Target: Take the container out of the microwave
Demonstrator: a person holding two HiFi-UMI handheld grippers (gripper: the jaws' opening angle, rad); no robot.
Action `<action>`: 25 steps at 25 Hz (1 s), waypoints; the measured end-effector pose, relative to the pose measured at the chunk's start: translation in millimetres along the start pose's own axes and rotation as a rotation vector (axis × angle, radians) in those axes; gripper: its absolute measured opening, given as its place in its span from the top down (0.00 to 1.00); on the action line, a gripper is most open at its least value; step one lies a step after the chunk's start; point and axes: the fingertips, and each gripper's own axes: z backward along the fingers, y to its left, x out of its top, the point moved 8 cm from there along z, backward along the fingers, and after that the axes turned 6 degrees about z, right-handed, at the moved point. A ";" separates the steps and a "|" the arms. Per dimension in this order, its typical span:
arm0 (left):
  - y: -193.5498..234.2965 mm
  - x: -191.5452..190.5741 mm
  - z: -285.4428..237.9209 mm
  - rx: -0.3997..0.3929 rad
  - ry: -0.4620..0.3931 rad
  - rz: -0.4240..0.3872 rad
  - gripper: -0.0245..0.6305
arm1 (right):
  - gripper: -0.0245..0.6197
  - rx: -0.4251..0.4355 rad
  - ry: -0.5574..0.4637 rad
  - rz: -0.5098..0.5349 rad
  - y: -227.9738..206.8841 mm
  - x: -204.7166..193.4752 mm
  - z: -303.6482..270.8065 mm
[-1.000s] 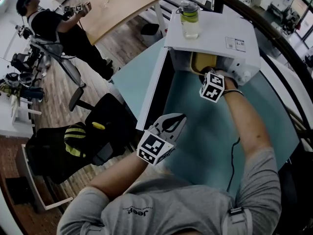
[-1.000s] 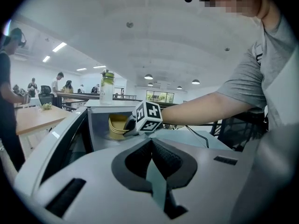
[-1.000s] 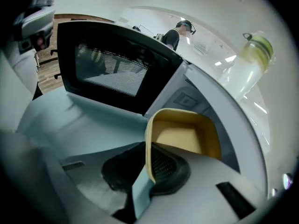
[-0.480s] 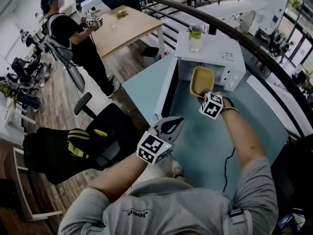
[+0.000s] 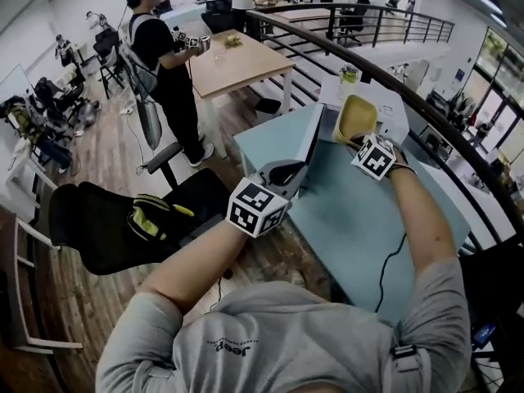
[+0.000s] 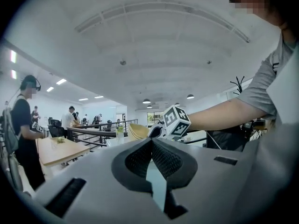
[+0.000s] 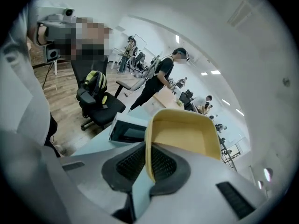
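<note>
A yellow container [image 5: 358, 119] hangs tilted in the air in front of the white microwave [image 5: 391, 113], clear of its cavity. My right gripper [image 5: 353, 141] is shut on the container's near rim. In the right gripper view the rim [image 7: 148, 148] is pinched between the ribbed pads, and the container [image 7: 187, 136] fills the middle. The microwave's door [image 5: 311, 134] stands open to the left. My left gripper [image 5: 288, 171] is shut on nothing, held level near the door's edge. From the left gripper [image 6: 151, 143] view, the container [image 6: 137, 131] shows beyond the jaws.
The microwave stands on a pale blue table [image 5: 360, 219] with a black cable [image 5: 391, 260]. A bottle [image 5: 350, 74] is on top of the microwave. A black chair with a yellow-black bag [image 5: 151, 219] stands at the left. A person [image 5: 164, 47] stands by a wooden table [image 5: 237, 56]. A railing [image 5: 327, 51] runs behind.
The right gripper has drawn the yellow container out of the microwave and lifted it. Both grippers have risen, and the head view has swung up.
</note>
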 end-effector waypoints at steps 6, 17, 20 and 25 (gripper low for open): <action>-17.7 42.5 56.9 -0.015 -0.090 -0.046 0.94 | 0.91 -0.066 -0.037 -0.025 0.2 49.8 76.7; -43.4 78.6 106.1 -0.038 -0.134 -0.031 0.94 | 0.91 -0.124 -0.069 0.008 19.8 78.6 175.3; -55.4 74.3 106.0 -0.040 -0.126 -0.049 0.94 | 0.91 -0.140 -0.087 0.019 29.6 70.2 191.9; -88.7 60.4 93.6 -0.046 -0.114 -0.054 0.94 | 0.91 -0.159 -0.135 0.009 49.2 37.7 232.6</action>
